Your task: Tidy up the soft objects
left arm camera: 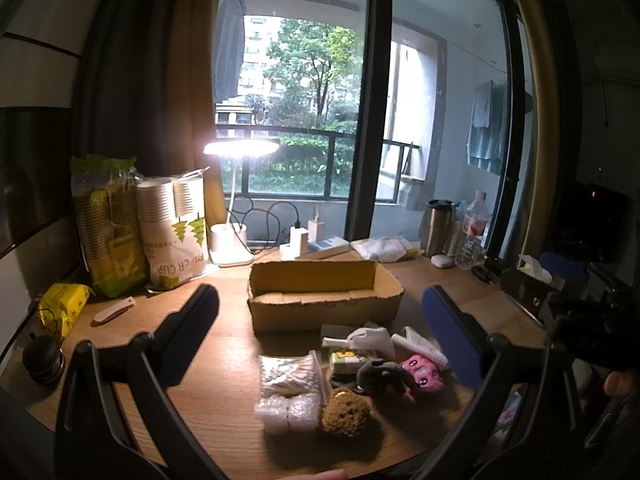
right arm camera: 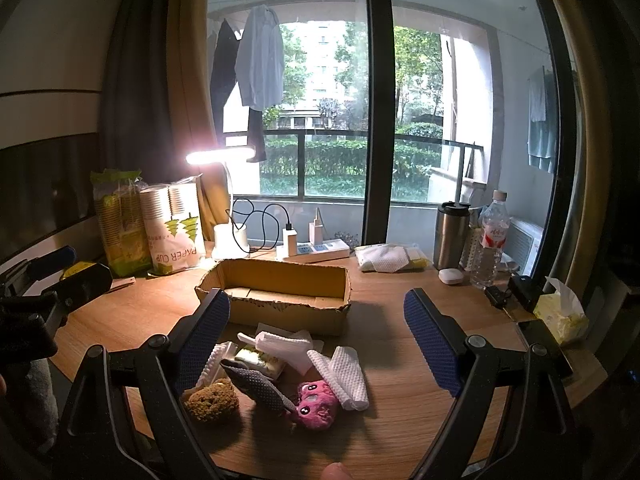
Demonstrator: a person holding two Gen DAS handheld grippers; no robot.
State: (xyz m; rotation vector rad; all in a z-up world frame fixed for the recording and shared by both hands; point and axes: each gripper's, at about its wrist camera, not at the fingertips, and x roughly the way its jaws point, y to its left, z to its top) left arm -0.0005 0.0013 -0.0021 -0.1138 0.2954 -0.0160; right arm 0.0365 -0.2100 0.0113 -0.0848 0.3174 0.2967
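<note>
Left black two-finger gripper [left arm camera: 320, 316]: matte black linkage arms, each with a round pivot screw at the elbow. Fingers [left arm camera: 188, 332] are long flat paddles; the right-hand paddle shows a blue textured pad on its inner face, the left-hand one reads dark navy in shadow. Wide gap between paddles.

Right black two-finger gripper [right arm camera: 316, 320]: same build. Black angular arms, round black bolt heads at the joints, a second small screw further back on each arm. Fingers [right arm camera: 430, 344] carry blue pads with a fine diamond-grid texture. Paddles also set well apart.

A fingertip shows at the lower edge of each view, below the gripper. No sleeve visible.
</note>
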